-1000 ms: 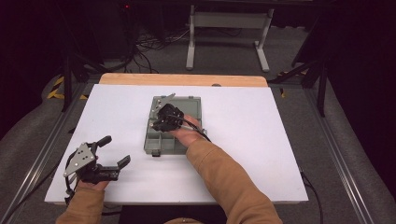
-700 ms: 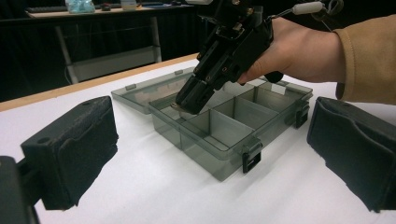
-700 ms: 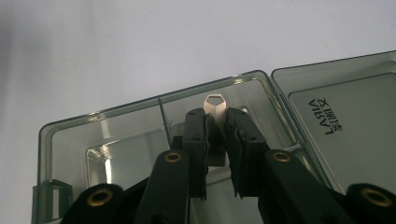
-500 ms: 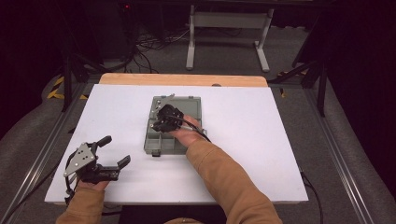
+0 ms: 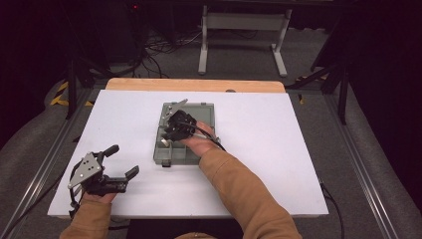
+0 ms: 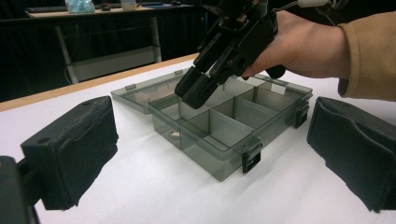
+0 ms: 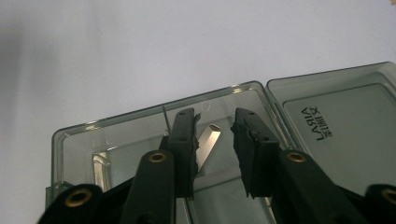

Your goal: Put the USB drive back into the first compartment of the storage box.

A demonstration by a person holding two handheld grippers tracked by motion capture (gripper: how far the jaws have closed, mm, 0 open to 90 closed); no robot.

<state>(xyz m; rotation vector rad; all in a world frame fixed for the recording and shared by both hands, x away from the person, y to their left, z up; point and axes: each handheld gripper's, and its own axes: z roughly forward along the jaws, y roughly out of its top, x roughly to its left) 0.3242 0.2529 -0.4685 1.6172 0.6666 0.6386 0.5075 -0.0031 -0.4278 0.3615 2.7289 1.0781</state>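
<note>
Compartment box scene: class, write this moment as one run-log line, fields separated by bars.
box: open on table, lid flat | right gripper: open, over corner compartment around small pale piece | left gripper: open, idle at table's near-left

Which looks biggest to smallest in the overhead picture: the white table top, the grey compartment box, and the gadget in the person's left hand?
1. White table top, by far the largest.
2. Grey compartment box.
3. Left gripper; it sits nearer the camera, yet looks smaller than the box.

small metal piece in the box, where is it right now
In the right gripper view the small metal piece lies in a corner compartment of the open organizer box, between the open jaws of the right gripper, beside the flipped-back lid.
</note>
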